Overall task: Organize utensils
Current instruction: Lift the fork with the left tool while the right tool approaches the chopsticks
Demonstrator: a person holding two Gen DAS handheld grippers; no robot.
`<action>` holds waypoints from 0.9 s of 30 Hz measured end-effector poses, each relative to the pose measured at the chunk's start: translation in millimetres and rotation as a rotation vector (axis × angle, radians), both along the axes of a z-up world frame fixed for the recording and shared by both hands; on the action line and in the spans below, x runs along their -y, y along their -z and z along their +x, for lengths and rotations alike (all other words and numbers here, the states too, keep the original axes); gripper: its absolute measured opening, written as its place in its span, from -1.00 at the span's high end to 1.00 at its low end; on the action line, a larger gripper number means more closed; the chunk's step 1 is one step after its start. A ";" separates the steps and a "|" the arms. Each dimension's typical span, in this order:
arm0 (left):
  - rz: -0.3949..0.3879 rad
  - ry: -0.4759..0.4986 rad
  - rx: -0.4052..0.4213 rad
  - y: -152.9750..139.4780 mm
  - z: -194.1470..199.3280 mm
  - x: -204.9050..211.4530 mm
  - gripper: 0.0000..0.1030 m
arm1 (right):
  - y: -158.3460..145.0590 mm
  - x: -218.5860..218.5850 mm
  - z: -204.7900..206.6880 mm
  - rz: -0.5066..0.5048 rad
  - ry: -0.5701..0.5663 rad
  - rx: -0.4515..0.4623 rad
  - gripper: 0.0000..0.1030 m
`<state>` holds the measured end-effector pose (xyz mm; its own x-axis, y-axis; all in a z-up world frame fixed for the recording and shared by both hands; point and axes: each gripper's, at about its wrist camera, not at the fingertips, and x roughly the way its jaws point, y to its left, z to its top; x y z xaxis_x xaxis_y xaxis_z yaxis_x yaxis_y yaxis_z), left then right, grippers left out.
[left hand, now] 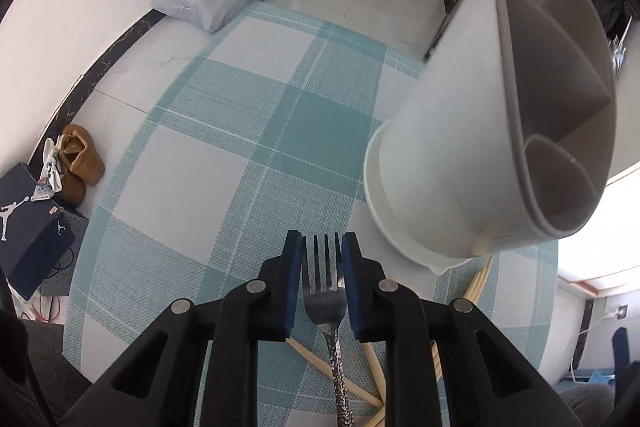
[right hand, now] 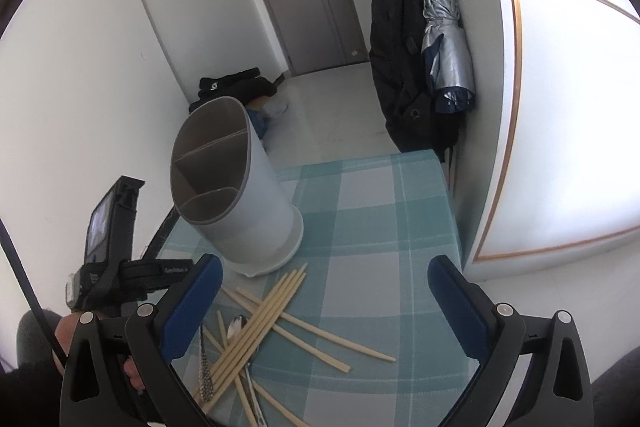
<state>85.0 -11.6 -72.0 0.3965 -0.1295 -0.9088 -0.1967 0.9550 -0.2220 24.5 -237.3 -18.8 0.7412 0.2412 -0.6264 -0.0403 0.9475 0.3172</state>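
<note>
Left gripper (left hand: pixel 321 247) was clamped on a silver metal fork with a hammered-texture handle (left hand: pixel 326 291); blue pads pressed both sides of the fork head, tines pointing forward between them. Fork sat over the teal-and-white checked cloth on the desk (left hand: pixel 224 155). Right gripper (right hand: pixel 324 303) stood wide apart, holding nothing, over the scattered pale bamboo chopsticks (right hand: pixel 272 311) on the cloth. A spoon (right hand: pixel 237 325) lay partly under the chopsticks. White cylindrical utensil holder with grey divided insert (right hand: pixel 240 195) stood upright on the desk just beyond the chopstick pile, compartments empty as far as visible.
</note>
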 end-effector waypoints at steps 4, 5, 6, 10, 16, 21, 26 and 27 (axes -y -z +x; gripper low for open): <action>-0.033 -0.038 0.052 -9.9 3.0 -18.5 0.69 | 8.9 -2.1 3.7 0.025 -0.018 -0.043 -0.98; -0.044 -0.047 0.063 -14.0 0.7 -21.0 0.70 | 11.8 -2.9 5.1 0.033 -0.020 -0.059 -0.95; -0.053 -0.053 0.070 -16.1 -1.3 -22.7 0.70 | 14.8 -3.1 6.7 0.038 -0.021 -0.075 -0.91; -0.089 -0.088 0.109 -27.2 -2.5 -33.7 0.70 | 32.2 -4.2 15.2 0.084 -0.023 -0.166 -0.77; -0.140 -0.121 0.181 -37.7 4.9 -57.5 0.70 | 57.6 -13.9 25.1 0.145 -0.047 -0.299 -0.41; -0.173 -0.110 0.250 -44.4 9.8 -79.1 0.70 | 52.1 -35.3 24.6 0.094 -0.115 -0.288 -0.32; -0.186 -0.082 0.300 -48.6 7.6 -87.8 0.71 | 53.6 -52.4 28.9 0.039 -0.156 -0.308 -0.29; -0.186 -0.077 0.308 -50.1 5.8 -89.3 0.71 | 55.5 -53.7 31.7 0.035 -0.153 -0.319 -0.27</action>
